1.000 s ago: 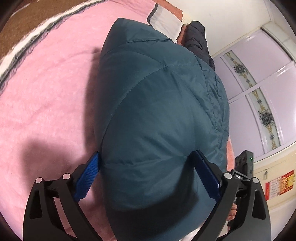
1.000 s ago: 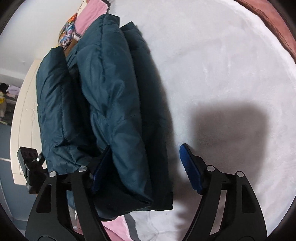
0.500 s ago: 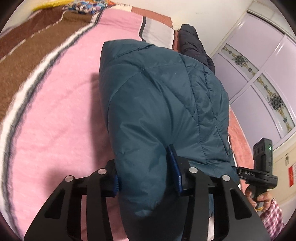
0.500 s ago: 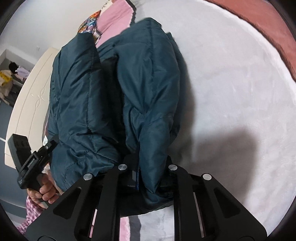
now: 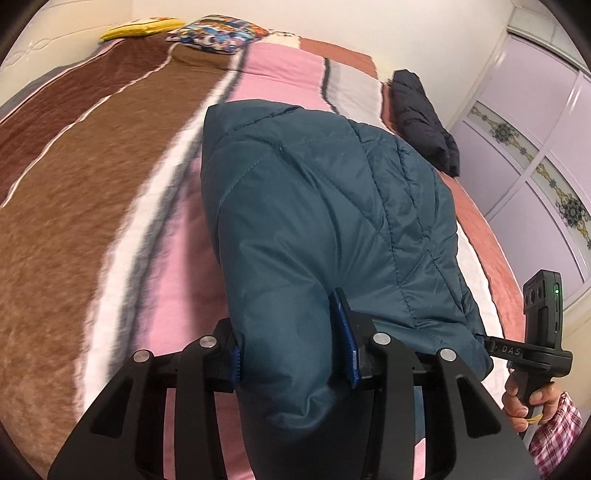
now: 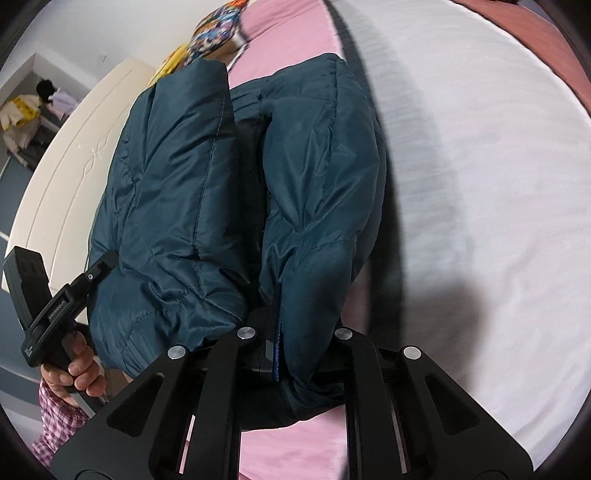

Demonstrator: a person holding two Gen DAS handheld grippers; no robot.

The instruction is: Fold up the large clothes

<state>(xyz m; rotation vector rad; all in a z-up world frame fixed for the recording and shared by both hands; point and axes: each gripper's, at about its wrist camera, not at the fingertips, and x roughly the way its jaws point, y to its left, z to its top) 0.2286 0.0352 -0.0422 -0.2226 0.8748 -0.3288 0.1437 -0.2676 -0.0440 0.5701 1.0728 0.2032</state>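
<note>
A teal quilted jacket (image 5: 314, 206) lies folded lengthwise on the bed, its near end raised off the blanket. In the left wrist view my left gripper (image 5: 291, 347) has its jaws closing on a thick fold of that end, and both blue pads press into the fabric. The right wrist view shows the same jacket (image 6: 177, 206) as two padded folds. My right gripper (image 6: 303, 347) is shut on the right-hand fold's edge. Each view also catches the other gripper's handle, held in a hand (image 5: 524, 398) (image 6: 74, 373).
The bed's blanket (image 5: 74, 221) has brown, white, pink and rust stripes. A black jacket (image 5: 424, 118) lies at the far edge beside a lilac wardrobe (image 5: 535, 147). Patterned pillows (image 5: 218, 31) sit at the head. A cream bed board (image 6: 66, 155) runs along the left.
Both grippers stood open around the jacket's near end, then closed on it. Since then they have lifted it and drawn back, so more of the bed shows.
</note>
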